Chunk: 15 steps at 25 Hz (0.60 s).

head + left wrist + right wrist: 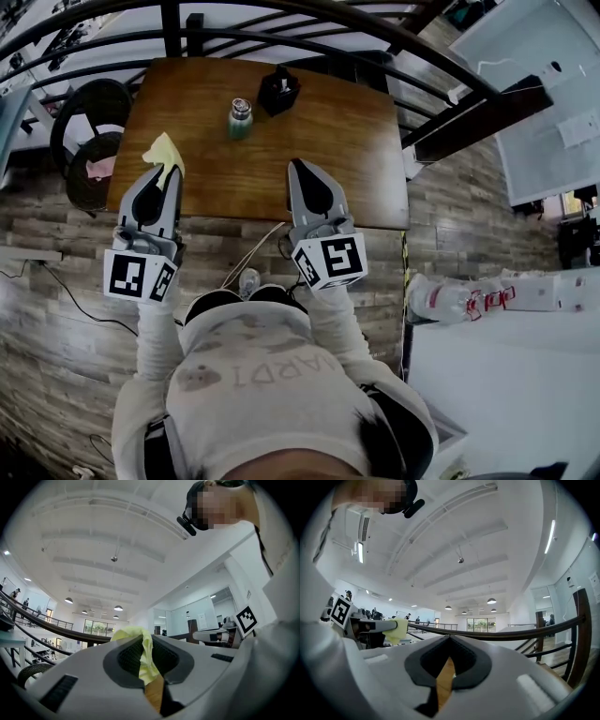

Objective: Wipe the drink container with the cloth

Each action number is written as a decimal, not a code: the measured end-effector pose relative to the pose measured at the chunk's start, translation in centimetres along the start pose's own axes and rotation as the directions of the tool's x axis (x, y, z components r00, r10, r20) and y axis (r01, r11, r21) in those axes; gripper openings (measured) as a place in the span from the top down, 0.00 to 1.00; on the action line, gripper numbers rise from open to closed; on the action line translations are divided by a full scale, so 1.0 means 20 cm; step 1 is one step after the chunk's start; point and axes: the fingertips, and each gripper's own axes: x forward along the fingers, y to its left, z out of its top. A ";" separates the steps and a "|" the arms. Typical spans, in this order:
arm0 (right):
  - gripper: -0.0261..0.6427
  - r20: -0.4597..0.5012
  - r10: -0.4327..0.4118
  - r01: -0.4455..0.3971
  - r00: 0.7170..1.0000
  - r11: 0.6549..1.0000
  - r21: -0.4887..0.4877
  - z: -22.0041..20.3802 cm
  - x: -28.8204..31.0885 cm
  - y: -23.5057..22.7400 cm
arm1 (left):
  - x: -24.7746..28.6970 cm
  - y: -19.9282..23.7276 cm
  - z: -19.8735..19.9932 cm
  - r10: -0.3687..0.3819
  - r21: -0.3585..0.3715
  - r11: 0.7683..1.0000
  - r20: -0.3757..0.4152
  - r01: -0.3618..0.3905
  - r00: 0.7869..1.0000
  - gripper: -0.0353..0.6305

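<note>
Brown wooden worktop [361, 141], small green drink bottle with silver cap [240, 119] upright toward worktop's far edge, left gripper [163, 176] at worktop's near edge, fingers clamped on crumpled yellow cloth [165, 151], right gripper [300, 170] alongside, fingers closed, empty.

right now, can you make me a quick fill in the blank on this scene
1. The left gripper is shut on a ____ cloth.
2. The right gripper is shut and holds ____.
3. The drink container stands upright on the wooden ____.
Missing words: yellow, nothing, table.
</note>
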 end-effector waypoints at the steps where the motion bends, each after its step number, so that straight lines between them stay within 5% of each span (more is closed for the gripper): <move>1: 0.94 0.001 0.009 -0.009 1.000 1.000 -0.001 0.00 0.02 -0.02 | 0.03 0.00 0.00 0.007 0.002 1.000 0.004 -0.007 1.000 0.91; 15: 0.94 -0.012 0.102 -0.101 0.995 0.994 0.027 -0.10 0.23 -0.25 | 0.28 -0.04 -0.10 0.063 0.011 0.998 -0.016 -0.063 0.998 0.91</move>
